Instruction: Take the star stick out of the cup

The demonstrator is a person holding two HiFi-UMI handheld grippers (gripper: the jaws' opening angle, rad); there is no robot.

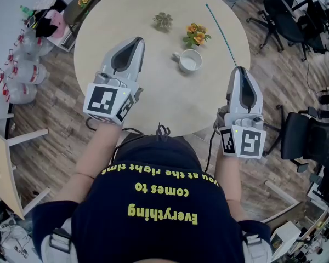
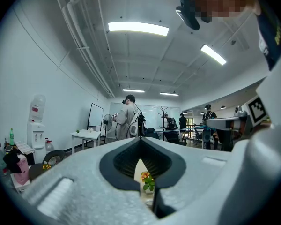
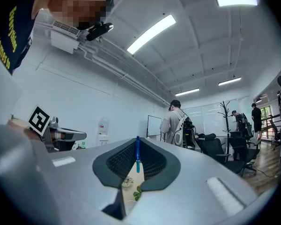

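A white cup (image 1: pixel 189 60) stands on the round beige table (image 1: pixel 120 15), right of centre, and looks empty. The star stick (image 1: pixel 222 35) is a thin teal rod that slants from my right gripper (image 1: pixel 239 69) up and away over the table's right part, clear of the cup. My right gripper is shut on its lower end; in the right gripper view the blue stick (image 3: pixel 137 154) is pinched between the jaws. I cannot make out its star end. My left gripper (image 1: pixel 137 39) hovers over the table's left half, shut and empty.
A small pot of orange flowers (image 1: pixel 196 35) stands just behind the cup, and a little green plant (image 1: pixel 163 20) sits further back. Office chairs (image 1: pixel 279 15) stand at the right. Water bottles (image 1: pixel 22 70) lie on the floor at the left.
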